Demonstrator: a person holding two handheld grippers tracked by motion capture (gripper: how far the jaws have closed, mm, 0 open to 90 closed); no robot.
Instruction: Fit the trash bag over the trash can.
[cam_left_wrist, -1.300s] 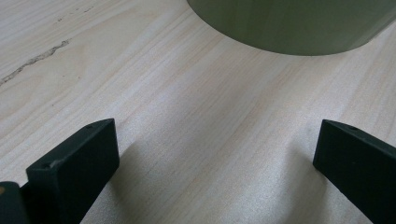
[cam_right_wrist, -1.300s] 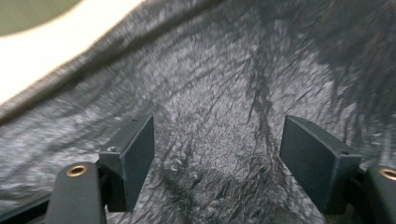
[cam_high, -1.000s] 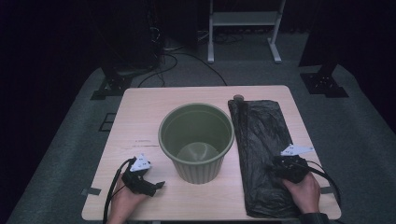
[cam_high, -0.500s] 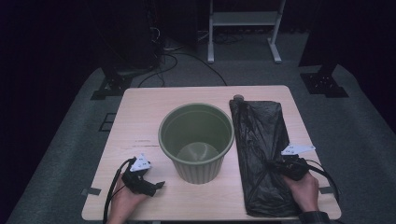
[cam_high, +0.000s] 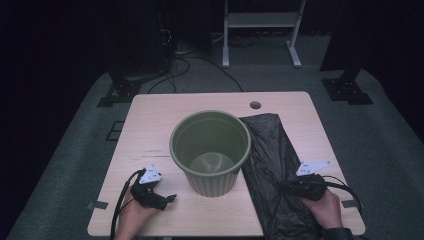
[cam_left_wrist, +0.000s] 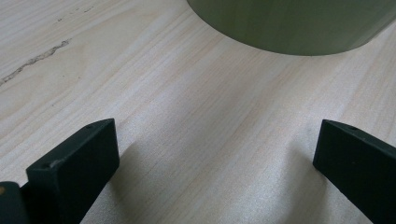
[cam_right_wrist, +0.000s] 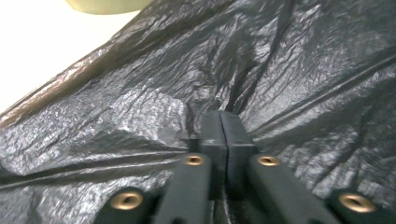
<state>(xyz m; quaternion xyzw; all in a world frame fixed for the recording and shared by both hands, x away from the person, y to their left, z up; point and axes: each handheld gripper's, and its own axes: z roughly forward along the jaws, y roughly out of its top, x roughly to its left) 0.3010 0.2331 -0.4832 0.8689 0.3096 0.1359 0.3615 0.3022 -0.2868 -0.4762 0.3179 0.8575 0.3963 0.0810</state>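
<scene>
Two grippers rest at the near edge of the table (cam_high: 150, 115), one in each hand. The left gripper (cam_high: 167, 199) sits on bare wood beside the green bucket (cam_high: 210, 150), and its jaws stand wide open with nothing between them. The left gripper view shows this clearly: the two black jaws are far apart over the wood, and the curved green wall of the bucket (cam_left_wrist: 299, 23) is just ahead.

The right gripper (cam_high: 285, 187) lies on the black plastic bag (cam_high: 270, 165). From the high view its jaws are too dark to read. The right gripper view gives what is missing: the jaws are pressed together, and the wrinkles of the bag (cam_right_wrist: 140, 107) run in toward their tips, so a fold of film is pinched there. These jaws have just been opening a little.

The bag lies flat on the right part of the table, touching the bucket. Its long axis runs from the near edge toward the far edge.
</scene>
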